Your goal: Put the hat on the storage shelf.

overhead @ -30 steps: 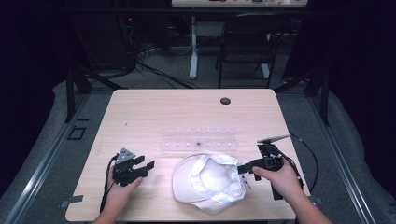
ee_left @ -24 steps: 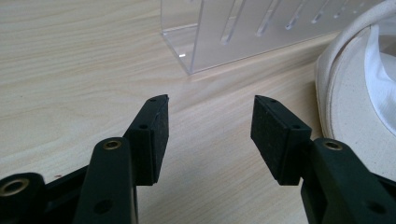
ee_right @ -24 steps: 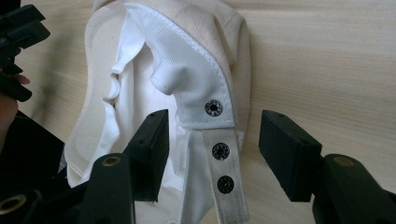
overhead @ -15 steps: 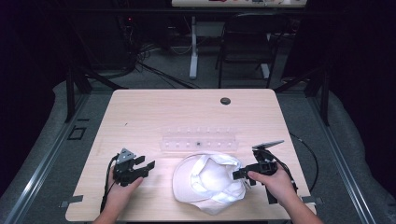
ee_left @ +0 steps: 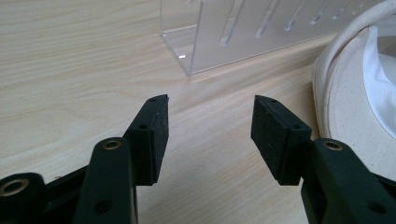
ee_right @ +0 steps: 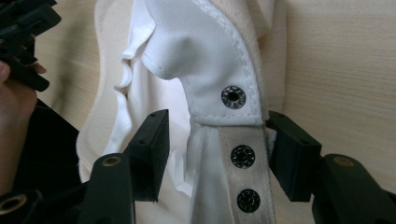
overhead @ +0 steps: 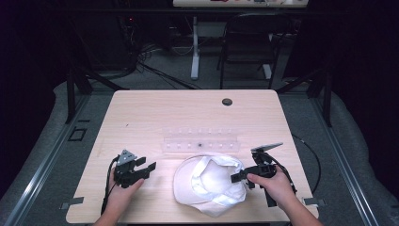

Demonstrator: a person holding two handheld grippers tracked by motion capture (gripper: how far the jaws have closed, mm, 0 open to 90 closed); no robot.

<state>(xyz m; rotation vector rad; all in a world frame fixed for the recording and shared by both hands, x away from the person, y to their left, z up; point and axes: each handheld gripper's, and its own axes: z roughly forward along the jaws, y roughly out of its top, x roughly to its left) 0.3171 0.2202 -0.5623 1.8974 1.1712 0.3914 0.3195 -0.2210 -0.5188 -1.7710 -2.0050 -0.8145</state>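
The right gripper (ee_right: 215, 140) has its open jaws around the white cap's snap strap (ee_right: 233, 154), ready to pinch; the left gripper (ee_left: 210, 130) waits wide open, holding nothing.

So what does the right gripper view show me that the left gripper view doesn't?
The right gripper view alone gives the cap's strap with its dark snaps, lying between the right gripper's open jaws, and a hand farther off. The left gripper view alone gives the clear plastic rack and the left gripper, jaws open over bare wood. Both share the white cap and the light wooden table.
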